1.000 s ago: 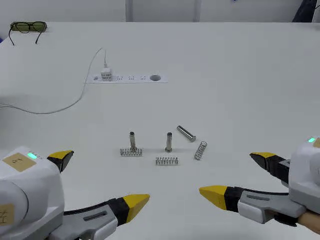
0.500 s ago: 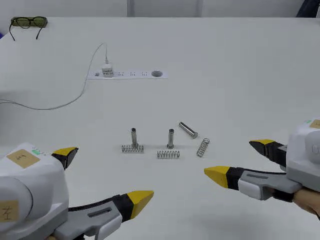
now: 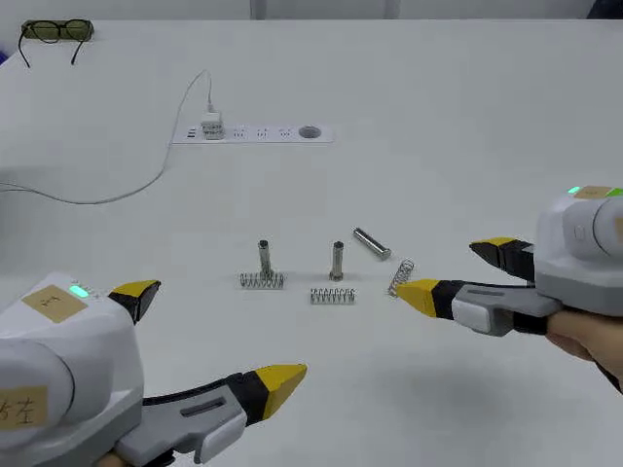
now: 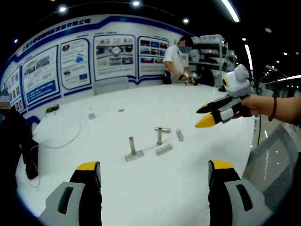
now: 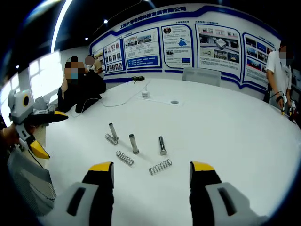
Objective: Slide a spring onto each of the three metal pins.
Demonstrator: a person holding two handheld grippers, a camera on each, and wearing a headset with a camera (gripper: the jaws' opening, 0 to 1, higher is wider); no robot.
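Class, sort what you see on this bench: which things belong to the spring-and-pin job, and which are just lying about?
Job: left pin, middle pin, lying pin; left spring, middle spring, right spring; left gripper, right gripper.

Lying about: power strip, cable, glasses.

No writing is legible: wall posters [image 4: 110, 56] and the tape labels [image 3: 54, 304] are too blurred

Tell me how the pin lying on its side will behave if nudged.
The lying pin is a smooth round cylinder, so it will probably roll sideways. It looks like solid metal: likely stiff, and heavy for its size. Shiny, so possibly slippery.
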